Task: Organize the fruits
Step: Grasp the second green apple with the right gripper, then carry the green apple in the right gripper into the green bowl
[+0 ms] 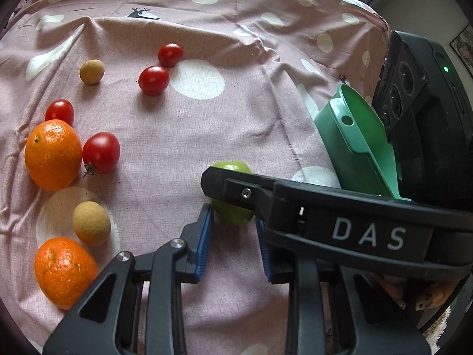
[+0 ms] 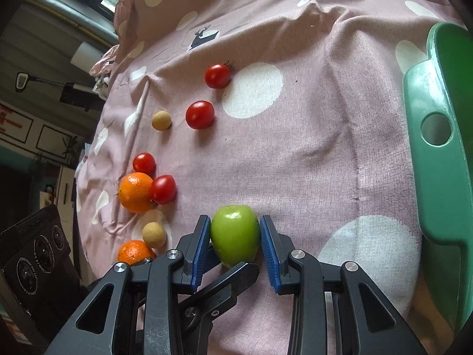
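Note:
A green apple (image 2: pixel 235 235) sits between the blue pads of my right gripper (image 2: pixel 235 236), which touch both its sides. In the left wrist view the same apple (image 1: pixel 233 213) lies just ahead of my open left gripper (image 1: pixel 235 230), partly hidden by the right gripper's black body (image 1: pixel 325 207) crossing above. On the pink spotted cloth (image 2: pixel 295 148) to the left lie two oranges (image 1: pixel 53 153) (image 1: pixel 63 272), several red tomatoes (image 1: pixel 101 152) (image 1: pixel 153 80) and two tan longans (image 1: pixel 91 223) (image 1: pixel 92 71). A green bowl (image 2: pixel 443 148) stands at the right.
The green bowl also shows in the left wrist view (image 1: pixel 357 145), tilted beside a black device (image 1: pixel 425 112). A black speaker-like box (image 2: pixel 35 254) stands off the cloth's left edge. The cloth is wrinkled, with a fold (image 1: pixel 260 47) at the back.

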A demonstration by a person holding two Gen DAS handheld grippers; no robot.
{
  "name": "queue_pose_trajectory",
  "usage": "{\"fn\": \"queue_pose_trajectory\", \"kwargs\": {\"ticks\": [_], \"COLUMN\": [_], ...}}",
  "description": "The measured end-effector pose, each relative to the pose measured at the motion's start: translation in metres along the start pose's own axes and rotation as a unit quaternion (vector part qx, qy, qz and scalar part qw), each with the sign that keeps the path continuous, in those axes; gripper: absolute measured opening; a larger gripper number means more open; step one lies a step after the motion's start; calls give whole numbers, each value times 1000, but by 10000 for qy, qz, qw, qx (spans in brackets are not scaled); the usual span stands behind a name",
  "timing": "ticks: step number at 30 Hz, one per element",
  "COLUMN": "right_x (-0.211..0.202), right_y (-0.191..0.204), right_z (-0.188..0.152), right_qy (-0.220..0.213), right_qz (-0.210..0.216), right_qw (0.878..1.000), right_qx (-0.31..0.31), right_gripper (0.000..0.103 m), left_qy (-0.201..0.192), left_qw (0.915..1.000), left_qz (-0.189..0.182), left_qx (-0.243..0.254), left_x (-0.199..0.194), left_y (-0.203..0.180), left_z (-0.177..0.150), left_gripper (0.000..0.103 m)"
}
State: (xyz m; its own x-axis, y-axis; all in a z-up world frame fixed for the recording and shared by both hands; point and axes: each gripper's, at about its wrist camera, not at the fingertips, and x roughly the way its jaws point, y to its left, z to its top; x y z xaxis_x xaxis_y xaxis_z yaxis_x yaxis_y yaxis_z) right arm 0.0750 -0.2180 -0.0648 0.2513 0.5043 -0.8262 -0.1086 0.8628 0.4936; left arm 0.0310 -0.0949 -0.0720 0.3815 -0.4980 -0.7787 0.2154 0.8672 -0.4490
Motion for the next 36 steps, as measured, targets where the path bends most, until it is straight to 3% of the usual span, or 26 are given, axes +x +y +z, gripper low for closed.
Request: {"fn": "queue_pose_trajectory", "kwargs": {"ticks": [16, 26, 36], "right_x": [-48, -77, -114], "right_y": [23, 19, 11], "right_z": [-5, -3, -8], "right_qy": [-733, -1116, -1681], "right_qz": [157, 319, 107], "right_qw": [9963, 9923, 9844], "right_qx": [-412, -432, -514], "right_gripper": [36, 36, 36], "left_qy": [-856, -1131, -1387], "left_qw": [9948, 9895, 9830], "left_qz": [207, 328, 316], "left_qx": [509, 841, 1163], "left_x": [-46, -55, -62], "left_y": [-33, -62, -102], "left_z": [6, 14, 20], "left_gripper": [29, 29, 29]}}
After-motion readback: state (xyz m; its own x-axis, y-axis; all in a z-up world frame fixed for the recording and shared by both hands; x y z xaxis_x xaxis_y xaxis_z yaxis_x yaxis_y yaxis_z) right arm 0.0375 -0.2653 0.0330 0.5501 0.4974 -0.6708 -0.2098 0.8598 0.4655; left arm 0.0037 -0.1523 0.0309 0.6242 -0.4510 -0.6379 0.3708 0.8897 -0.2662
